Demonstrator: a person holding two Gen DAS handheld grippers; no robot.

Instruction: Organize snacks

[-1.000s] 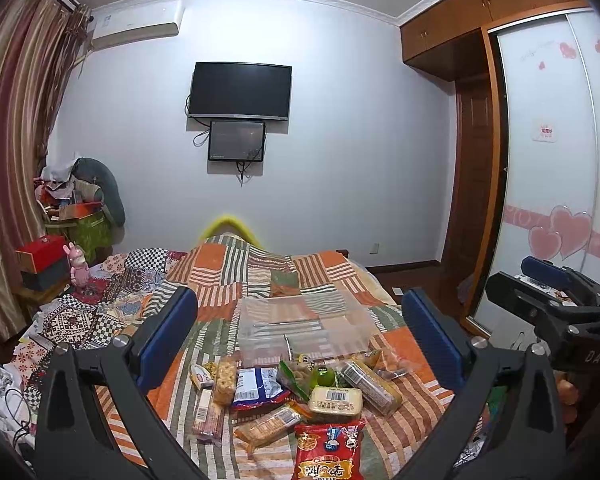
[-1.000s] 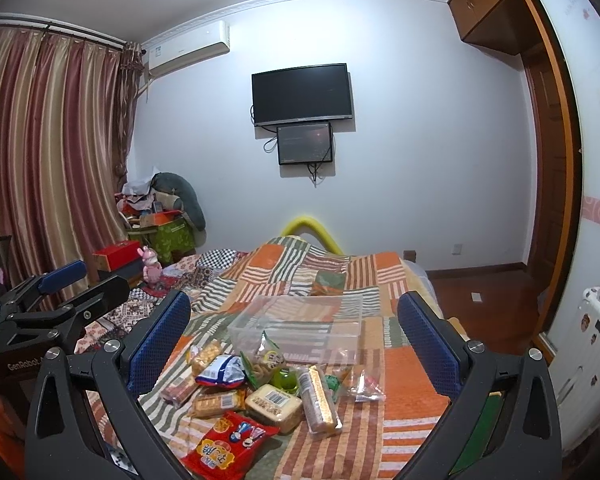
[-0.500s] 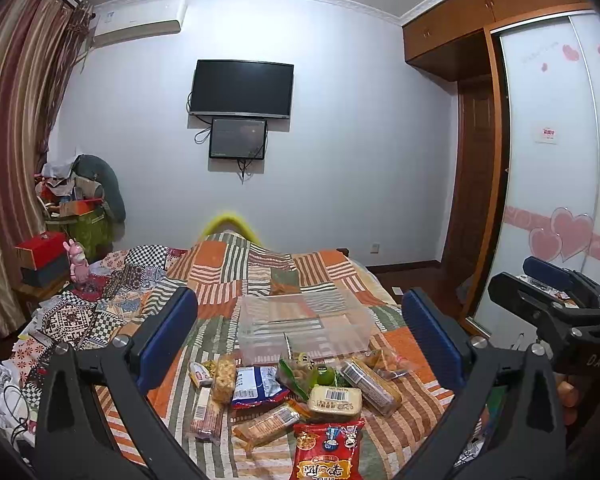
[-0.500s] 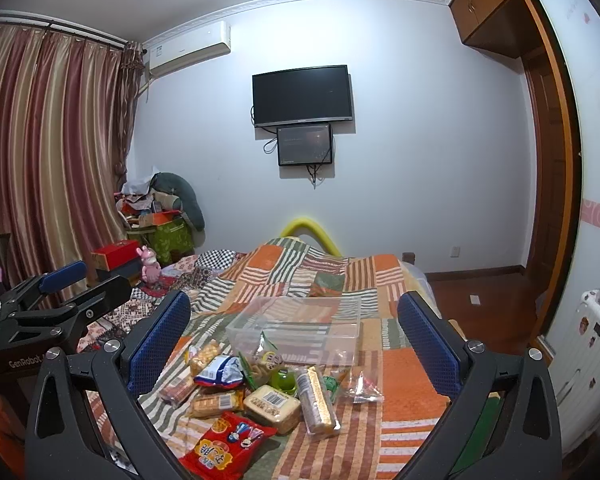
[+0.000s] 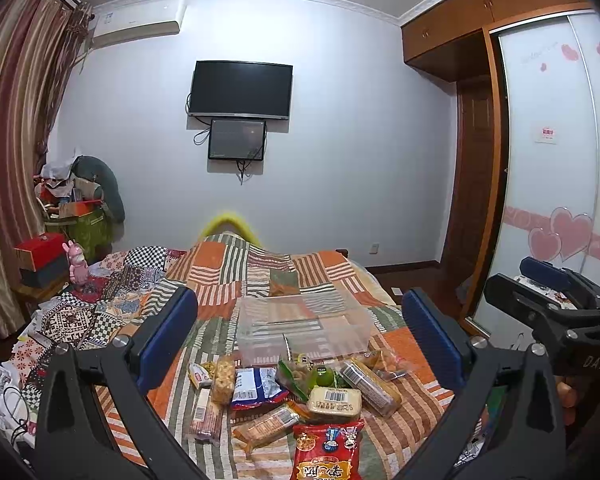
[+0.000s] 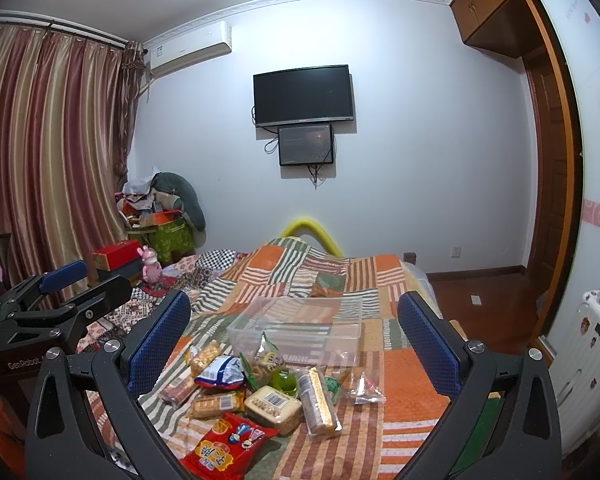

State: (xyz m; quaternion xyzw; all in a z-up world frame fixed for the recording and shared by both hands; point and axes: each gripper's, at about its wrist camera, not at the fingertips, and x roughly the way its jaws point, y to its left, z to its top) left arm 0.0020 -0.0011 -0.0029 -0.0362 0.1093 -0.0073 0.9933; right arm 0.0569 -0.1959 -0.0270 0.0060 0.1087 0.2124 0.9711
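Both grippers hang in the air above the near end of the bed, and both are wide open with nothing in them. From the left wrist view, the left gripper [image 5: 300,334] points at the snack pile [image 5: 296,392], which lies in front of it and lower down. From the right wrist view, the right gripper [image 6: 294,334] points the same way, and its pile sits a bit toward its left side.

All the snacks lie in a heap on the striped quilt [image 6: 412,364]. Right behind the heap sits a clear plastic box [image 6: 300,328]. It looks empty, so I think no snack has been put away yet.

A long cracker pack [image 6: 318,400] lies with its long side pointing away from the grippers, toward the box. A red snack bag [image 6: 226,446] is the closest thing. Neither gripper looks much nearer to the heap than the other. Either one has to go forward and down to grab a snack.
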